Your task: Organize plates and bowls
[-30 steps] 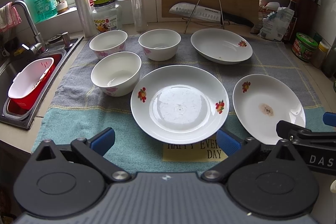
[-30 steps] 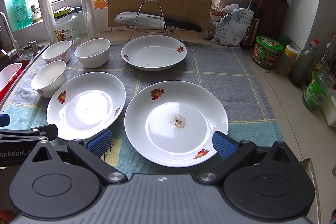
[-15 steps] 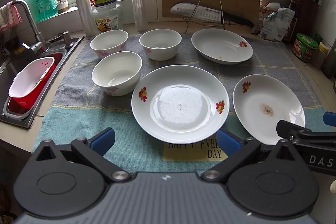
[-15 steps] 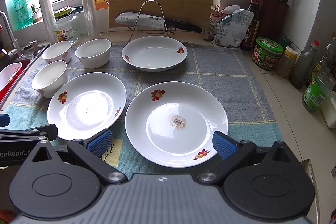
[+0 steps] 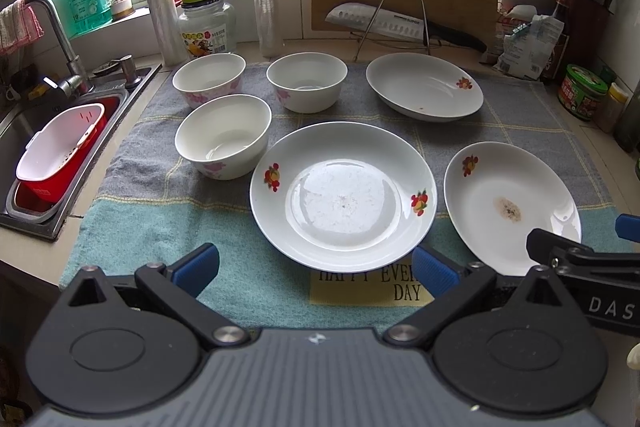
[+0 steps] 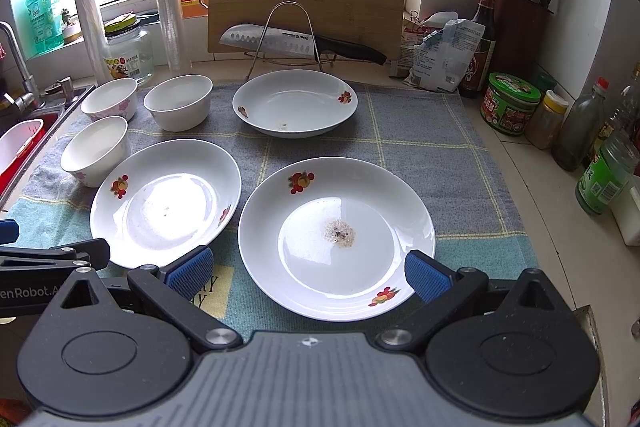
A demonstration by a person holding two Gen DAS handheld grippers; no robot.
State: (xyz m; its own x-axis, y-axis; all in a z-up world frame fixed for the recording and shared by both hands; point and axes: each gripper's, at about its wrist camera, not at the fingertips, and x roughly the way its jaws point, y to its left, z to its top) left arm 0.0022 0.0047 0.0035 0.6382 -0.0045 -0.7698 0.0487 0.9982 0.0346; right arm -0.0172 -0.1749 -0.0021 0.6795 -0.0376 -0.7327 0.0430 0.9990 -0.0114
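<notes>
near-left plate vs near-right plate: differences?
The near-left plate has only faint specks at its centre; the near-right plate carries a distinct brownish residue patch. The near-left plate lies beside a bowl; the near-right plate has bare towel to its right. Both are white, fruit-printed, upright and ungripped.

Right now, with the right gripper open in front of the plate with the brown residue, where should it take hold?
Probably the near rim of the stained plate, approached low from the front edge of the towel. The rim flares up off the towel there, so one of the fingers could slip beneath it and the other press on top. The right gripper already straddles that edge, open.
</notes>
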